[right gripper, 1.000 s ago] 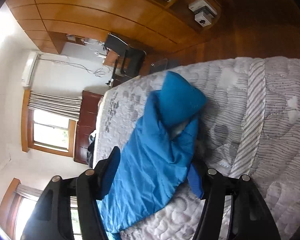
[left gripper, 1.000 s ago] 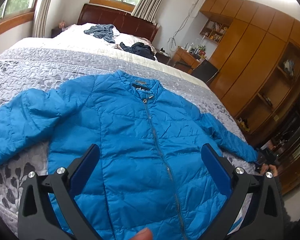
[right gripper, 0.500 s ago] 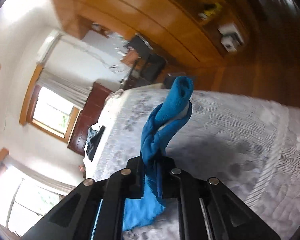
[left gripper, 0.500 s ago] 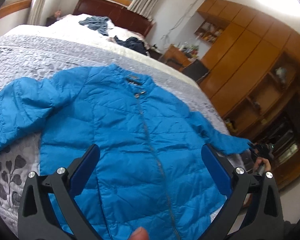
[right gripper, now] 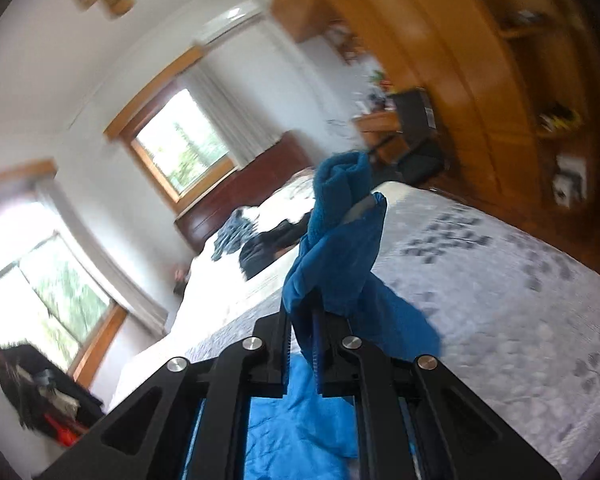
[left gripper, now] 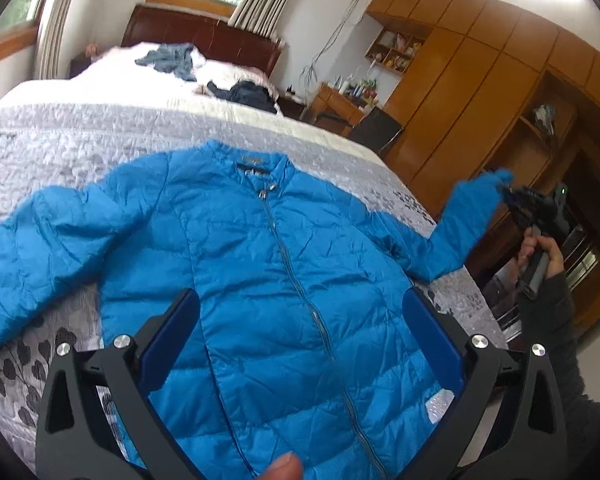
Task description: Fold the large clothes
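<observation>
On bed (left gripper: 80,132): blue jacket (left gripper: 284,280); right claw (right gripper: 304,340) clamps sleeve (right gripper: 340,248).

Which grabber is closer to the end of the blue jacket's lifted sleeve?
Right. The right gripper is clamped on the sleeve near its cuff, holding it off the bed. The left gripper hangs open above the jacket's lower front, away from it.

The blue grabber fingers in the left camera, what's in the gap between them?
The left wrist view shows the blue jacket, zipper running through the open left gripper's gap.
</observation>
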The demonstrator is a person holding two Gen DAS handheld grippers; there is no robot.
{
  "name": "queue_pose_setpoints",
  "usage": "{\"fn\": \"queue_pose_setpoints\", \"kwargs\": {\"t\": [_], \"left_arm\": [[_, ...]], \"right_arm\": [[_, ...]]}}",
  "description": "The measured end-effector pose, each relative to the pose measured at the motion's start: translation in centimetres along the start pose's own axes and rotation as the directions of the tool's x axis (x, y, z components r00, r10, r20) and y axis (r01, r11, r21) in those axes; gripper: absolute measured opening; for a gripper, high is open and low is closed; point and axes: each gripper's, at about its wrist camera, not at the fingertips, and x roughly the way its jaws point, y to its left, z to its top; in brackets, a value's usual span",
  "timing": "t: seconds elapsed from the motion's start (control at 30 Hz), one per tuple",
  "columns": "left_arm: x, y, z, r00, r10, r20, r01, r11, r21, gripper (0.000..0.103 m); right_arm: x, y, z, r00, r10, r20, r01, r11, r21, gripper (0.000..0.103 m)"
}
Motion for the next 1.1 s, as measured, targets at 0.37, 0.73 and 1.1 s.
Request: {"fn": "queue_pose_setpoints", "kwargs": {"t": [0.37, 0.73, 1.1], "left_arm": [[0.3, 1.4, 1.6, 0.999, -0.034, 0.011, 0.034, 0.998, -0.043, 0.100], [6.9, 3.3, 5.8, 0.990, -0.124, -0.067, 0.110, 0.978, -0.177, 0.100], [23.5, 2.3, 6.2, 0.887, -0.396, -0.238, 0.236, 0.832, -0.502, 0.100]], "right_arm": [[8.6, 14.4, -11.8, 0.986, -0.046, -0.160, -0.023, 0.914, -0.406, 0.009], [16.8, 17.2, -27.7, 0.865, -0.217, -0.452, -0.141, 0.760, -0.634, 0.036], [3.5, 11.4, -24.5, 0.932, -0.065, -0.355, -0.121, 0.870, -0.478, 0.074]]}}
